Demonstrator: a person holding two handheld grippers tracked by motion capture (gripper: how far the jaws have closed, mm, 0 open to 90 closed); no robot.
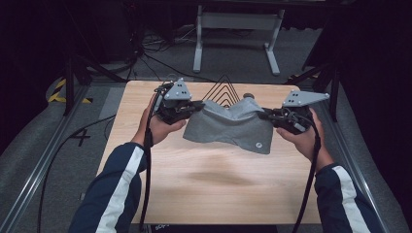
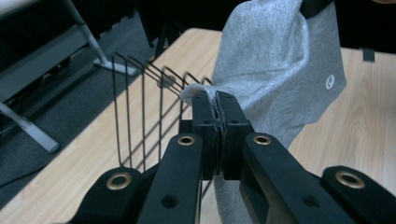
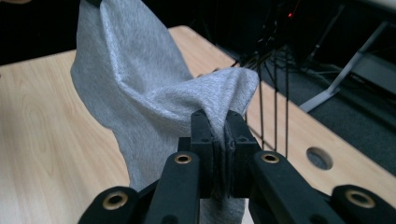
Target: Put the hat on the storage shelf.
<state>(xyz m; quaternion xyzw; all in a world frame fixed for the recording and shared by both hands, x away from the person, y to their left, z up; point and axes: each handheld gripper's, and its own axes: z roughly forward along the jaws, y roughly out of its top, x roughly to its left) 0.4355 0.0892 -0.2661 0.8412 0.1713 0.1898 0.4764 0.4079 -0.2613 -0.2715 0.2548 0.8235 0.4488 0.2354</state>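
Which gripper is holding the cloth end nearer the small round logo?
The right gripper. The logo sits on the cloth at its lower corner below that gripper; the left gripper pinches the opposite end.

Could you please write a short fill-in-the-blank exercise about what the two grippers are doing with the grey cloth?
1. Both grippers hold the grey cloth ___ the wooden table.
2. The left gripper is ___ on the cloth's edge.
3. The right gripper pinches the cloth; black ___ rack stands behind.

Missing words: above; shut; wire

Small white round logo [image 2: 330, 82], unreadable, grey cloth [image 2: 280, 60]
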